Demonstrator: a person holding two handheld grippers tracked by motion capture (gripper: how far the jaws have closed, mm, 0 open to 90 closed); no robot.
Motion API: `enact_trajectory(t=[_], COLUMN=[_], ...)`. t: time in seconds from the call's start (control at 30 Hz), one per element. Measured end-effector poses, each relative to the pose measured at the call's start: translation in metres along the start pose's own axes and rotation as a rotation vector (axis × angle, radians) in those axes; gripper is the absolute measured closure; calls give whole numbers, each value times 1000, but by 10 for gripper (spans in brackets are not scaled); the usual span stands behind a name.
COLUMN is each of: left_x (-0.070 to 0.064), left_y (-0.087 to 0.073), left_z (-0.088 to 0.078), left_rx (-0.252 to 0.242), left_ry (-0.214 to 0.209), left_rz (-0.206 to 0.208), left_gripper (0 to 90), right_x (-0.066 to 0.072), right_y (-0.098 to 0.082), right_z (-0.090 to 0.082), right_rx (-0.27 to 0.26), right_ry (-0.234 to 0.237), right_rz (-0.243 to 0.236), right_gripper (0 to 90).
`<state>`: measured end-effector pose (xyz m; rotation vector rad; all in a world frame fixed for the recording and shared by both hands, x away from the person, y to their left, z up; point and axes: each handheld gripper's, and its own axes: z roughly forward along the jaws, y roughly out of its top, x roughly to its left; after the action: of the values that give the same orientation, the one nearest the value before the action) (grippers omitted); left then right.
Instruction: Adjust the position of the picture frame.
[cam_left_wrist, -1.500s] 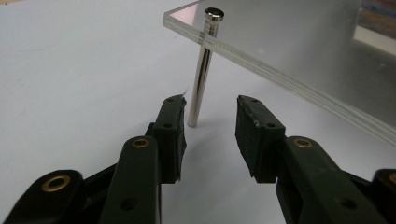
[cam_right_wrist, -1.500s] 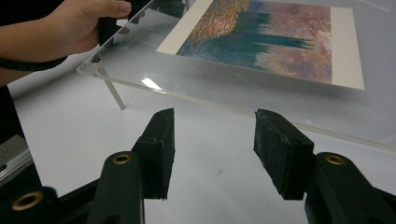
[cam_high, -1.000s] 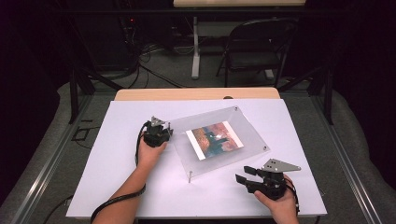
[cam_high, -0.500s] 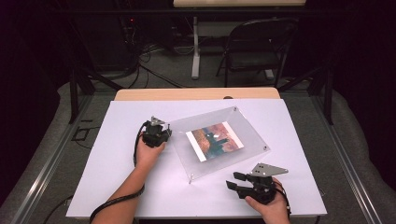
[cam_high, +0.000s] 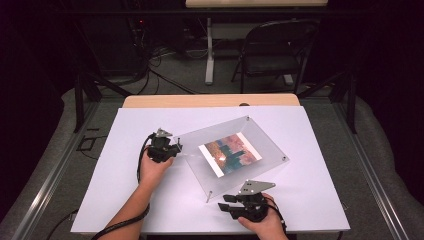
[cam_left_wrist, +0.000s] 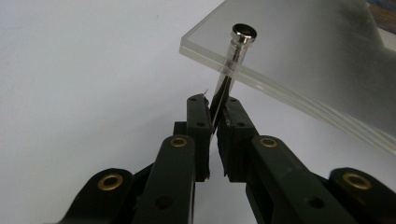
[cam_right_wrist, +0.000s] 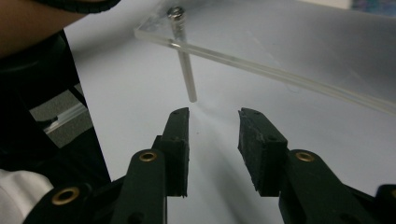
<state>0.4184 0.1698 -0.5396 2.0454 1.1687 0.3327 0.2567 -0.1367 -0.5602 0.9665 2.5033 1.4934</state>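
Note:
A clear acrylic picture frame (cam_high: 265, 142) with a colourful photo (cam_high: 231, 152) in its middle lies at an angle on the white table (cam_high: 310, 200), standing on thin metal pins at its corners. My left gripper (cam_high: 175, 148) is at the frame's left corner. In the left gripper view it (cam_left_wrist: 214, 123) is shut on the metal pin (cam_left_wrist: 229, 79) under the acrylic plate (cam_left_wrist: 317, 60). My right gripper (cam_high: 225, 202) lies just short of the front corner pin (cam_high: 208, 196). Its jaws (cam_right_wrist: 214, 116) have just been closing; they stand apart with nothing between them, and the pin (cam_right_wrist: 187, 70) hangs beyond the tips.
A wooden tabletop strip (cam_high: 210, 101) borders the table's far edge. Behind it stand a black folding chair (cam_high: 270, 55) and a table leg (cam_high: 210, 50), with cables on the floor. The right gripper sits close to the table's near edge.
My right gripper has moved left along the near edge to the frame's front corner pin, and its jaws have narrowed. The left gripper keeps its hold at the left corner.

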Motion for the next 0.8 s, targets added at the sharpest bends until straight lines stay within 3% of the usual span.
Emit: enact_trajectory(t=[0.07,0.17,0.4,0.5,0.53,0.63,0.8], left_x=[-2,-3,-6,-7,-8,-9,-8], left_y=[-1,-2,-5,-7,-9,-9,-10], left_z=[-3,-6,-10,-13,-13,-15,-16], left_rx=[3,16,18,21,13,5,-1], left_ry=[1,-7,-11,-13,-14,-13,-15], left_rz=[2,0,-2,1,-3,0,8], left_gripper=[836,836,836,836,836,835,836], right_x=[4,6,16,19,20,18,19], right_y=[0,-1,3,4,5,6,7], right_z=[6,11,25,30,29,27,26], right_rx=[12,6,-24,-30,-28,-31,-23], right_ry=[6,23,52,46,33,38,26], right_rz=[-33,-14,-36,-41,-57,-45,-71], right_gripper=[658,675,723,771,840,853,857])
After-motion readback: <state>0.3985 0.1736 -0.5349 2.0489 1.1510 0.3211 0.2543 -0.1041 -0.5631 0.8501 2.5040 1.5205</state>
